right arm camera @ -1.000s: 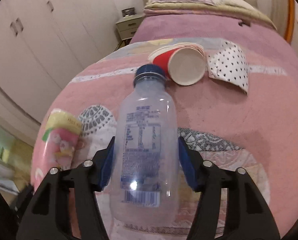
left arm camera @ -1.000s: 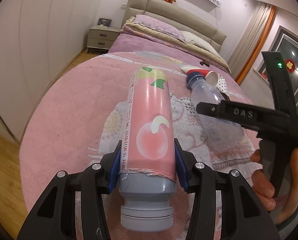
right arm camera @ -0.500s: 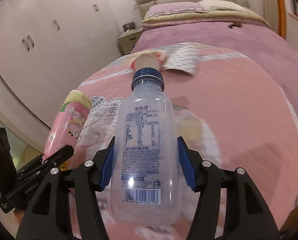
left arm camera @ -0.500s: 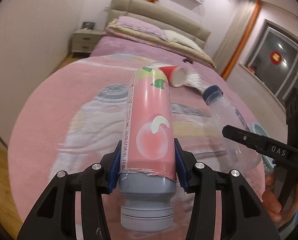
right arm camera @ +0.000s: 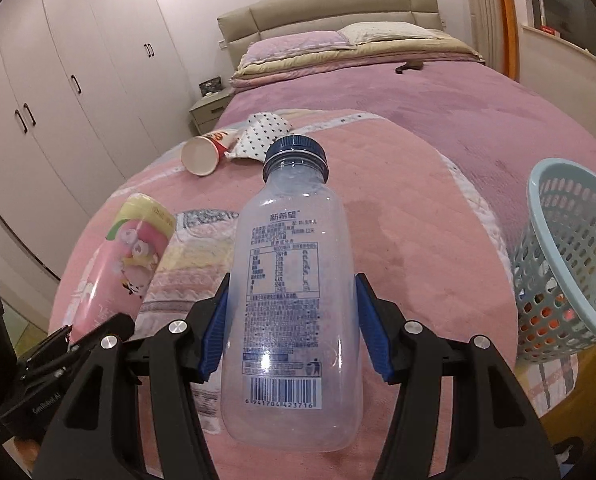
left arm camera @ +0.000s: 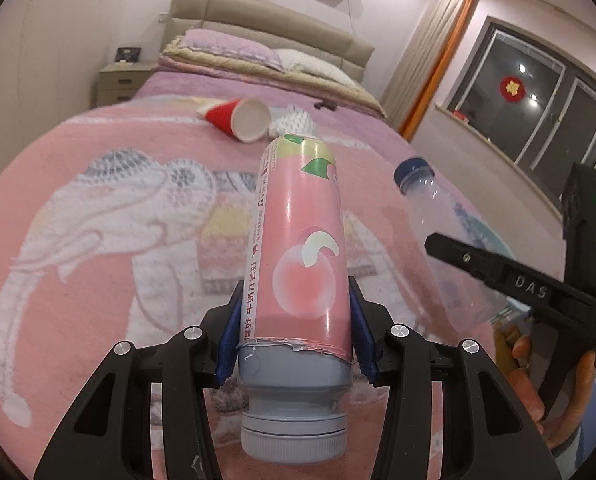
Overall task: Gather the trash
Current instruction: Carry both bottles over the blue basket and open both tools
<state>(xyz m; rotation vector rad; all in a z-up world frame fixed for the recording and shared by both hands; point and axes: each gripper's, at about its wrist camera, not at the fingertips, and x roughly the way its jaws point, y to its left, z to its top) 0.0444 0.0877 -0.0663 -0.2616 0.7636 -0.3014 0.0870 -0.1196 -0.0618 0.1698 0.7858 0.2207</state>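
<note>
My left gripper (left arm camera: 295, 334) is shut on a pink peach-print bottle (left arm camera: 298, 240) with a grey cap, held above the bed. My right gripper (right arm camera: 291, 330) is shut on a clear plastic bottle (right arm camera: 291, 296) with a blue cap, also lifted. Each held bottle shows in the other view: the clear bottle (left arm camera: 438, 232) at the right, the pink bottle (right arm camera: 125, 264) at the left. A red paper cup (left arm camera: 239, 119) (right arm camera: 203, 152) and a dotted white wrapper (left arm camera: 293, 120) (right arm camera: 259, 138) lie on the pink elephant blanket (left arm camera: 97, 208). A light blue mesh basket (right arm camera: 566, 256) stands at the right.
The bed (right arm camera: 418, 92) runs back to pillows and a beige headboard (left arm camera: 265, 12). White wardrobes (right arm camera: 57, 60) line the left wall, with a nightstand (left arm camera: 119, 82) beside the bed. A window (left arm camera: 538, 92) is on the right wall.
Both grippers have lifted their bottles off the blanket and swung right. The cup and wrapper now lie farther off, and the basket has come into the right wrist view.
</note>
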